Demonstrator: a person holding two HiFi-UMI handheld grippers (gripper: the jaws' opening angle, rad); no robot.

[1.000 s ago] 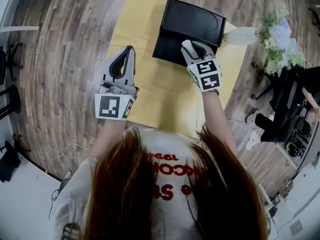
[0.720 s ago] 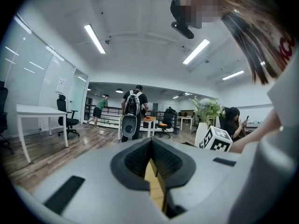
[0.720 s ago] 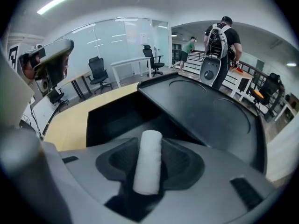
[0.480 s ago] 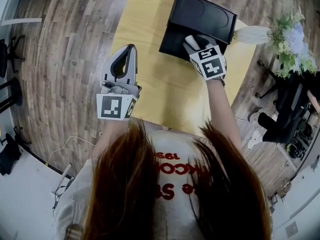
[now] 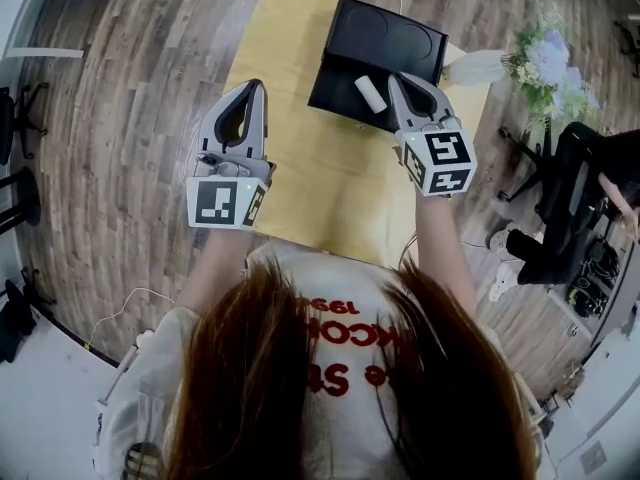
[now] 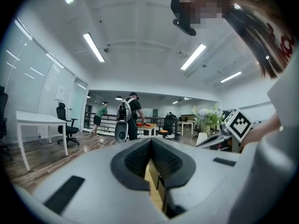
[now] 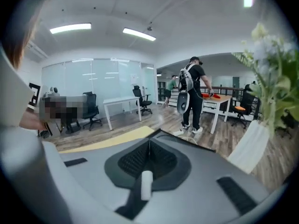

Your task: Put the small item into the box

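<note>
The black box (image 5: 338, 96) stands open at the far end of the yellow table (image 5: 320, 188), with its lid (image 5: 388, 34) tipped back. The small white cylinder-shaped item (image 5: 368, 93) lies inside the box, free of any grip. My right gripper (image 5: 397, 77) hovers just right of it over the box's front, jaws shut with nothing between the pads. In the right gripper view the small item (image 7: 146, 185) shows low in the hollow behind the closed tips (image 7: 149, 142). My left gripper (image 5: 258, 88) is held over the table's left edge, shut and holding nothing (image 6: 151, 142).
A white vase (image 5: 476, 68) of flowers (image 5: 545, 60) stands at the table's far right corner, close to the box. A dark office chair (image 5: 572, 200) sits on the wood floor to the right. People (image 7: 191, 94) stand far off in the office.
The right gripper has let go of the white item, which now lies in the box, and has drawn back to the right with its jaws closed. The left gripper has hardly moved.
</note>
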